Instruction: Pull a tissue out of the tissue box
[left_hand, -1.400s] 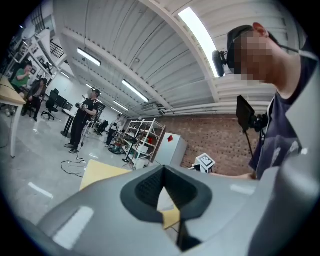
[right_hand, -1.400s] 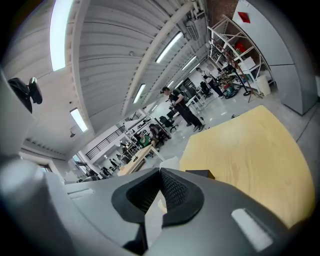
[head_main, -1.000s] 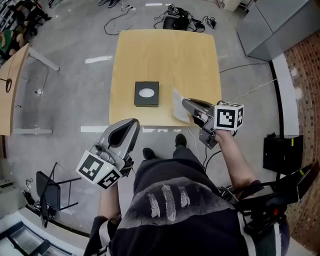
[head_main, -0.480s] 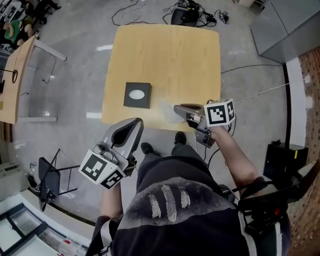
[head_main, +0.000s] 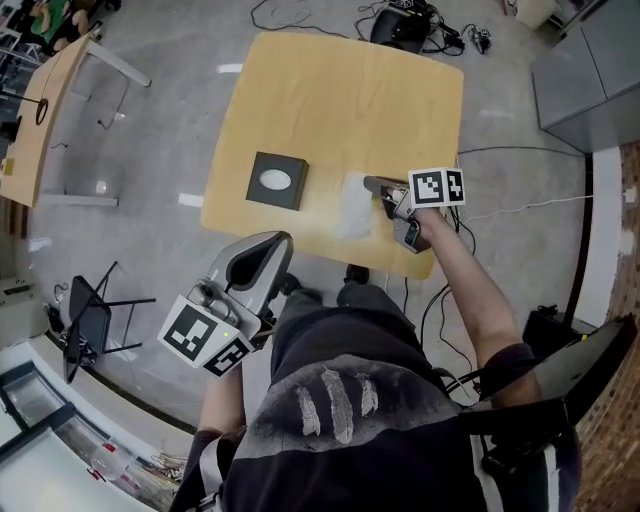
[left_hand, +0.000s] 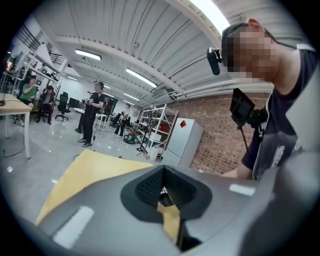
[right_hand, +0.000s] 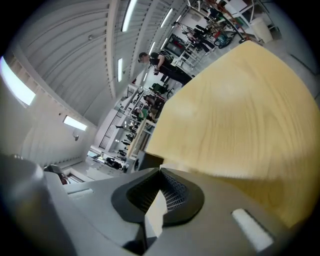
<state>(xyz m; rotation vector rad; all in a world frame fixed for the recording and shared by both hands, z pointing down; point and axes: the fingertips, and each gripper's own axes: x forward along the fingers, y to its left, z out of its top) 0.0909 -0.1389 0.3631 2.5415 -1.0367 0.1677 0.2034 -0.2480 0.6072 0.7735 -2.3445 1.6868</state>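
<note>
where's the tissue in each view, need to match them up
Head view: the tissue shows white over the table, right of centre, at the tip of the right tongs.
Left gripper view: not in it.
Right gripper view: a white strip low in the middle, pinched in those tongs.
Shared landmark: the wooden table.
</note>
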